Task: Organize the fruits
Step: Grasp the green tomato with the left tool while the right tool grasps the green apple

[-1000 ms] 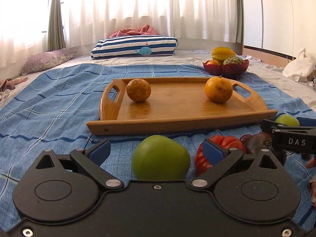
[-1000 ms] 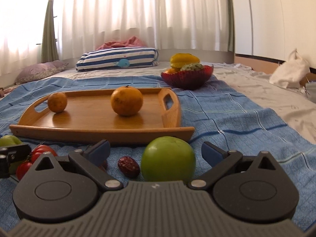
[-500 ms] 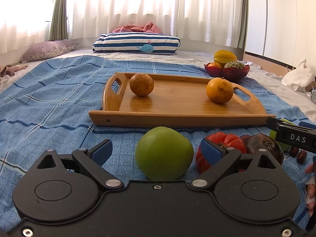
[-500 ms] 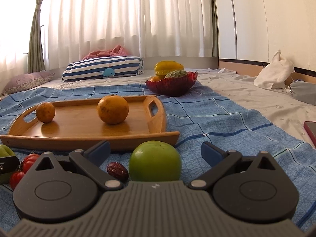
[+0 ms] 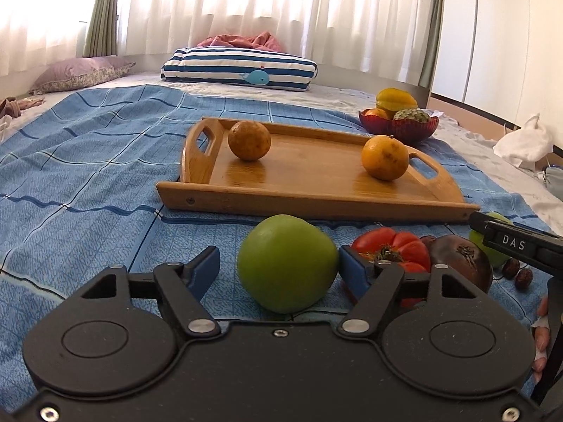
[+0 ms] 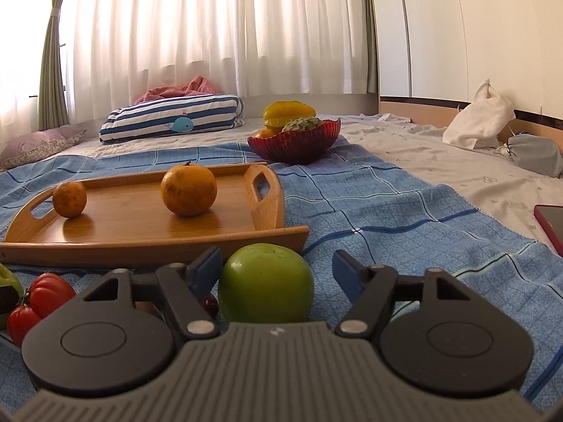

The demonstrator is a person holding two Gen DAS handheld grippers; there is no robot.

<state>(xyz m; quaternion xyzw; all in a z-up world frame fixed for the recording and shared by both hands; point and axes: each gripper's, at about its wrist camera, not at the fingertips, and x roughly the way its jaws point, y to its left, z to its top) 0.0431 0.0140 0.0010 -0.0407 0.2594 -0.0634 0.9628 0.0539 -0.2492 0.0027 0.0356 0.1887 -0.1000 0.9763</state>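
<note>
Ahead of your left gripper (image 5: 279, 267) lay a glossy varnished wooden tray (image 5: 316, 200) on woven blue cloth (image 5: 88, 183); the green fruit (image 5: 286, 262) between its fingers looked smooth, matt.

Both wrist views sit low over the bed's near edge, facing the curtains. Shared: wooden tray (image 5: 316, 190) (image 6: 147, 221), red bowl (image 5: 399, 128) (image 6: 293, 144), striped pillow (image 5: 239, 68) (image 6: 172, 116).

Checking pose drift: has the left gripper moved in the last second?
Yes. Against the rectangular wooden tray, whose near rail now sits higher and slopes down rightward, the left gripper has tipped downward and rolled.
</note>
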